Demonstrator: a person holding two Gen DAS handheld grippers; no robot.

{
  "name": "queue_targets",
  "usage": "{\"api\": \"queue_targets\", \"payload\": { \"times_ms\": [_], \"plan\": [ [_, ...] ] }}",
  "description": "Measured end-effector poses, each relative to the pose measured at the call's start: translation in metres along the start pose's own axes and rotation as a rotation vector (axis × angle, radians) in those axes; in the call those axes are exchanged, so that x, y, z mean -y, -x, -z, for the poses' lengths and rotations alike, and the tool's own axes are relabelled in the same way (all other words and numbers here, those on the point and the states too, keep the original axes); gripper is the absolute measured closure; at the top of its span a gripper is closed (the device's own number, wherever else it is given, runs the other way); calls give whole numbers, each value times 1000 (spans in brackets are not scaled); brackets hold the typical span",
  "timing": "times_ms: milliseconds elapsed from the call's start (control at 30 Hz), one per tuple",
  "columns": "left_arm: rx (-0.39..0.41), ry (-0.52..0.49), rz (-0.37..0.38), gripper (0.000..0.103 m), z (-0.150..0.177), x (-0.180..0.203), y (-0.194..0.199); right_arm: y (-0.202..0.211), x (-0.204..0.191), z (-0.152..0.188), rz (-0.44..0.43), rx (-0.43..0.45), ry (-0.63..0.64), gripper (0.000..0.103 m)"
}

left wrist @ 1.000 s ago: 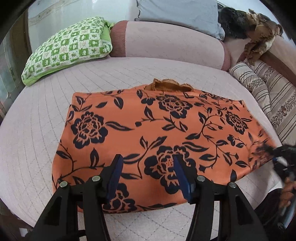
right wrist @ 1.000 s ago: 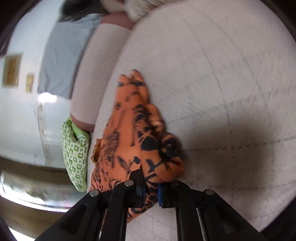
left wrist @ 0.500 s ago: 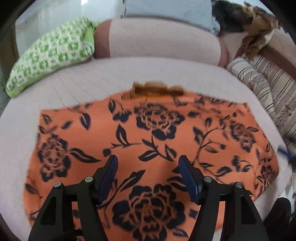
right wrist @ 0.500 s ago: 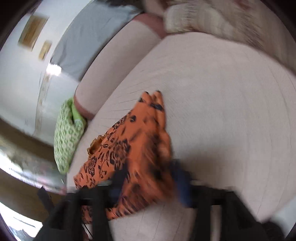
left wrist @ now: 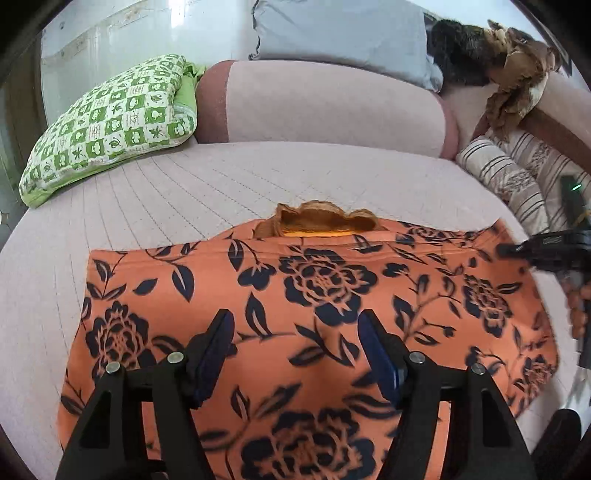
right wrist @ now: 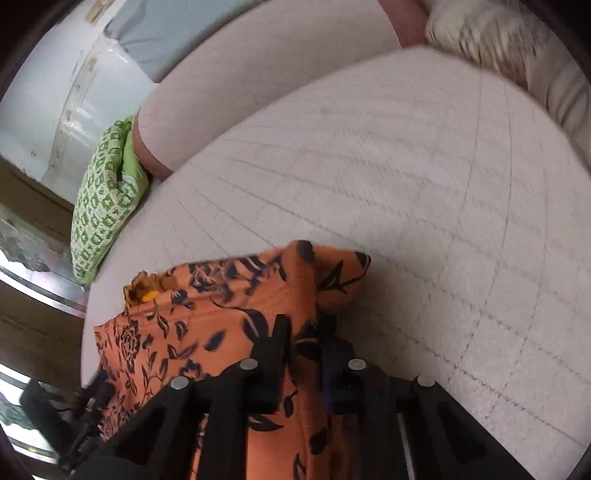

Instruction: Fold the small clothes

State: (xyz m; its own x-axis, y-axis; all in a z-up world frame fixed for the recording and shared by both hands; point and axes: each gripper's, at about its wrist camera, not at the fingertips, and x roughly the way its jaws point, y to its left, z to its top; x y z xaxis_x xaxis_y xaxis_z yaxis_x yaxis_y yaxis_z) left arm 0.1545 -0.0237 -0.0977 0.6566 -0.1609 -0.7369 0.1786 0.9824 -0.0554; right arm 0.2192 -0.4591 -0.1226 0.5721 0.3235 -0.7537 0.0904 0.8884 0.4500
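An orange garment with black flowers (left wrist: 317, 295) lies spread flat on the pale bed, with a ruffled orange neckline (left wrist: 317, 218) at its far edge. My left gripper (left wrist: 295, 354) is open and empty, hovering over the garment's near middle. My right gripper (right wrist: 304, 354) is partly open over the garment's (right wrist: 221, 325) right edge, with a raised fold of cloth standing between its jaws; I cannot tell if they pinch it. The right gripper also shows at the right edge of the left wrist view (left wrist: 546, 247).
A green checked pillow (left wrist: 107, 122) lies at the far left. A pink bolster (left wrist: 325, 107) and a grey pillow (left wrist: 343, 33) line the back. Striped bedding (left wrist: 517, 173) and brown cloth (left wrist: 513, 81) sit at the right. Bare quilted bed (right wrist: 424, 177) stretches beyond the garment.
My right gripper has loosened from a tight pinch on the garment's right edge and swung round. The lifted edge has dropped flatter. My left gripper has moved forward over the garment.
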Motion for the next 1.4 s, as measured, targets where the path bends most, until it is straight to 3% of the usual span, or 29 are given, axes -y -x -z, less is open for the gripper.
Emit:
{"api": "queue_targets", "payload": {
  "times_ms": [67, 100, 133, 167, 200, 233, 400, 500, 567, 600, 667, 700, 800, 900, 933, 1000, 1033, 1100, 1133, 1267, 1333, 1367, 1400],
  "plan": [
    [-140, -5, -39, 35, 6, -2, -35, 14, -17, 2, 62, 92, 63, 93],
    [-118, -20, -45, 34, 10, -1, -38, 13, -20, 2, 119, 122, 75, 93],
    [-91, -41, -55, 34, 11, 2, -36, 4, -14, 7, 164, 98, 74, 93],
    [-98, -55, -65, 34, 11, 5, -36, -17, -1, 10, 181, 8, 42, 92],
    [-104, -49, -61, 35, 10, 5, -35, -24, 11, 14, 157, -10, -8, 89],
    [-113, -35, -44, 35, 8, 3, -33, -15, 12, 15, 131, 34, -26, 86],
    [-71, 15, 7, 35, 2, -14, -8, 32, -16, 14, 90, 161, 40, 83],
    [-59, 36, 20, 35, 4, -23, 0, 46, -28, 18, -104, 150, 3, 79],
    [-109, 34, 6, 35, 11, -26, -16, 25, -28, 24, -219, 66, -62, 45],
    [-142, 31, -1, 35, 13, -26, -24, 8, -23, 28, -192, 28, -89, 22],
    [-109, 3, -14, 35, 12, -22, -23, -28, 3, 36, -74, -66, -179, 21],
    [-120, -8, -10, 35, 10, -19, -20, -25, 9, 38, -89, -39, -222, 28],
    [-50, 13, 35, 35, 4, -21, 6, 15, -11, 37, -127, 70, -173, 29],
    [-25, 10, 5, 35, 8, -26, 14, 27, -34, 46, -256, 68, -110, 27],
    [-56, 23, -7, 35, 12, -29, 7, 19, -38, 48, -262, 48, -102, 25],
    [-175, 30, -16, 34, 20, -37, -19, -14, -28, 57, -170, -37, -120, 22],
    [-140, 2, -26, 34, 21, -34, -18, -29, -17, 60, -128, -77, -160, 26],
    [-143, -33, -39, 34, 17, -28, -5, -18, -19, 58, -153, -21, -213, 29],
    [-92, -18, -8, 34, 14, -30, 9, -8, -27, 54, -157, 1, -186, 28],
    [-10, -1, -59, 34, 17, -48, 33, 15, -55, 44, -204, 53, -46, 27],
    [-85, 80, -66, 34, 26, -74, 26, -6, -53, 42, -161, 40, -46, 19],
    [-144, 140, -48, 34, 31, -87, 18, -15, -38, 43, -103, -6, -70, 17],
    [-201, 211, -17, 42, 39, -101, 13, -30, -27, 45, -48, -75, -104, 16]
  ]
}}
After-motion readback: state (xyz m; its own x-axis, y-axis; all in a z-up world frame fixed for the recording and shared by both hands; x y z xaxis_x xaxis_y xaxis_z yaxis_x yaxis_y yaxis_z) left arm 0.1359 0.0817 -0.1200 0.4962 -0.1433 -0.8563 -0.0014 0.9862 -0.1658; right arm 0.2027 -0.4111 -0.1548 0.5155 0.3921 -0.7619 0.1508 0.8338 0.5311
